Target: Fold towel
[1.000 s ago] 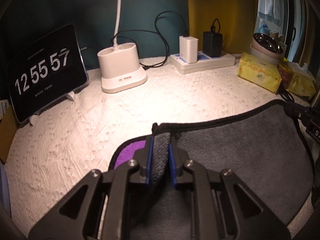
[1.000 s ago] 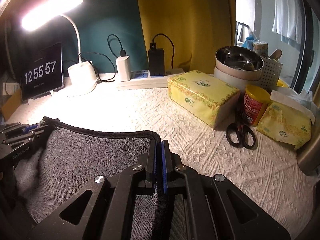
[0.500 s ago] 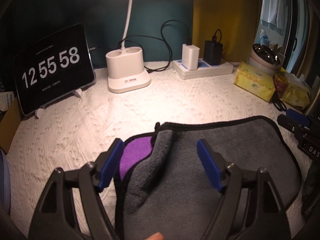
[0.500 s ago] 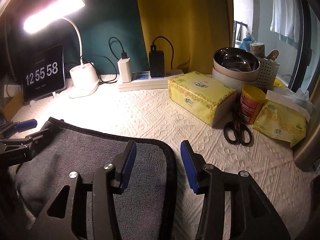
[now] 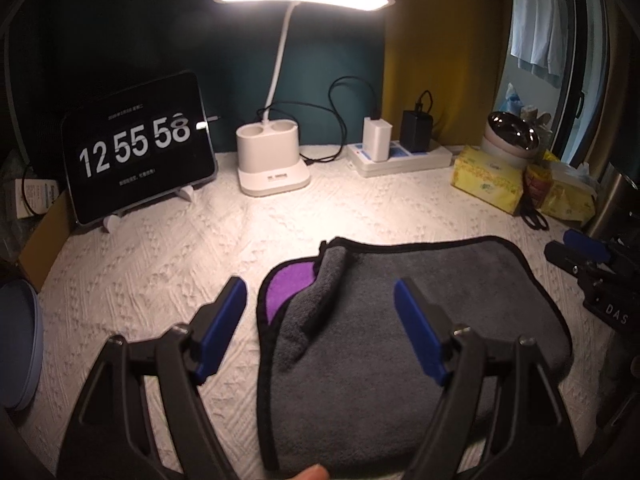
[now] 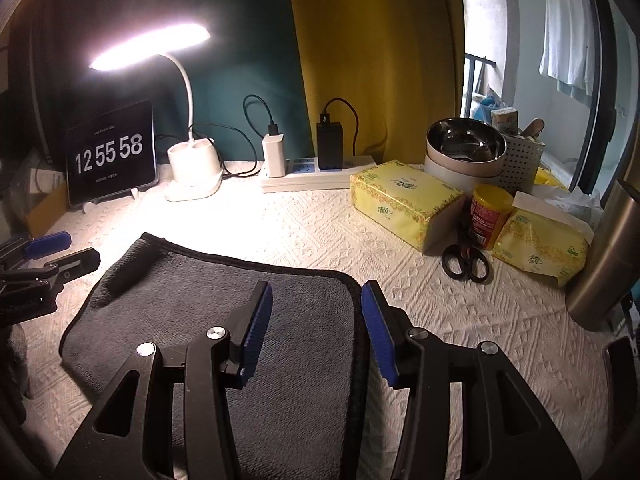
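Both claws gape wide and empty, left gripper (image 5: 320,312) and right gripper (image 6: 316,320) above the grey towel (image 5: 400,320), folded flat on the table; next, probably regrip an edge for another fold

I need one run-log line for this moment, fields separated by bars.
left hand-held gripper: open | right hand-held gripper: open | towel: folded, flat on table, held by neither | left corner rumpled, purple showing
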